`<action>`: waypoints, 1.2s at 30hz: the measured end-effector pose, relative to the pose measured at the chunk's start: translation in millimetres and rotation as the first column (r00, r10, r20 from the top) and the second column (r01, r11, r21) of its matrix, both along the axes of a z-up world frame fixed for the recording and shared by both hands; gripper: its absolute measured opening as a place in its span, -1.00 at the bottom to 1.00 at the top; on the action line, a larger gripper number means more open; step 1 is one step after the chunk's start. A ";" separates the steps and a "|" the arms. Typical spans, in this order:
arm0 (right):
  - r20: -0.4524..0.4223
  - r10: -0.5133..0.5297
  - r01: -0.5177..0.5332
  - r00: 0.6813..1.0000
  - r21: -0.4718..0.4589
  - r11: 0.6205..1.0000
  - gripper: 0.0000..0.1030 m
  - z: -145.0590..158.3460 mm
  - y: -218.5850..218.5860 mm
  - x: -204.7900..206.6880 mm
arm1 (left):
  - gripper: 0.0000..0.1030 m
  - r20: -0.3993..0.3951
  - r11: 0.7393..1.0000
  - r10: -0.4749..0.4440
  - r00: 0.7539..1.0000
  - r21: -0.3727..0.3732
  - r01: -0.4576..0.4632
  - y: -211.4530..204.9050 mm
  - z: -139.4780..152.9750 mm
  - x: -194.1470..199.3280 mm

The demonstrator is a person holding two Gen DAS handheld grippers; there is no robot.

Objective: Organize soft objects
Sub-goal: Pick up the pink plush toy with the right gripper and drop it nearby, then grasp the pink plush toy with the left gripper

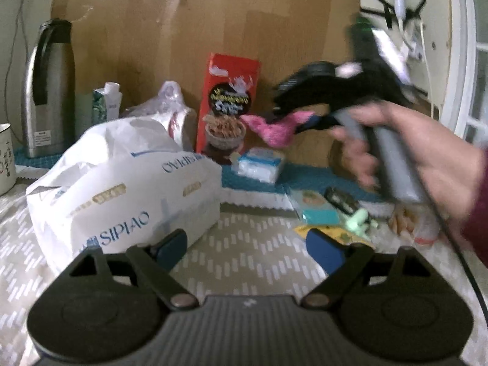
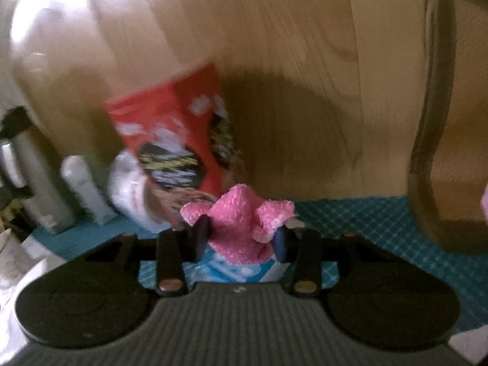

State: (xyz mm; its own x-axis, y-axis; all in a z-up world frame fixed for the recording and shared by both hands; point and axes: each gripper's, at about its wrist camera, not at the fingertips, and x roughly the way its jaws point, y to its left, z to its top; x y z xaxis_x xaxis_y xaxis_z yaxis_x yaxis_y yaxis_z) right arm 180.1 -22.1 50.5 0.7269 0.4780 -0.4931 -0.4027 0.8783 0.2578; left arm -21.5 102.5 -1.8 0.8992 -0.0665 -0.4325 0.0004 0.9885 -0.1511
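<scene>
The right gripper (image 2: 241, 238) has its jaws closed on a pink fuzzy cloth (image 2: 244, 216), held up in air near the red food box (image 1: 227, 106), w/ left gripper (image 1: 247, 248) jaws open and empty; cloth looks light, soft, floppy, so pinch a bunched part.

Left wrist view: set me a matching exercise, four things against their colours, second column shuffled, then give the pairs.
Things:
1. fuzzy cloth in the right gripper
2. snack box
3. flask
4. tissue pack

Colours:
A. white with blue lettering
B. silver and black
C. pink
D. red

Pairs: 1-C, 2-D, 3-B, 4-A
</scene>
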 end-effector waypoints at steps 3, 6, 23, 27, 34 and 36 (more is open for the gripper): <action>0.073 0.050 -0.050 0.996 -0.005 0.999 -0.14 12.0 -24.7 -50.7 | 0.78 0.042 0.996 0.001 0.999 -0.094 0.003 16.4 2.9 -4.7; 0.141 0.100 -0.096 0.985 -0.037 0.995 -0.13 11.8 -59.8 -115.7 | 0.79 0.052 0.984 0.000 0.999 -0.178 0.009 30.1 4.1 -6.1; 0.172 0.208 -0.168 0.963 -0.221 0.961 0.79 -68.5 -91.2 -290.5 | 0.78 -0.043 0.960 -0.234 0.971 -0.170 0.223 -23.6 23.5 -55.0; 0.169 0.179 -0.145 0.969 -0.192 0.971 0.83 -72.5 -101.6 -296.5 | 0.78 -0.079 0.952 -0.277 0.958 -0.161 0.261 -40.4 31.2 -65.4; 0.149 0.150 -0.127 0.977 -0.150 0.981 0.83 -72.2 -109.9 -290.9 | 0.79 -0.163 0.958 -0.286 0.944 -0.051 0.282 -84.8 31.6 -61.0; 0.146 0.152 -0.128 0.978 -0.160 0.979 0.83 -72.7 -105.6 -286.5 | 0.77 -0.168 0.961 -0.273 0.947 0.004 0.278 -94.5 31.7 -62.3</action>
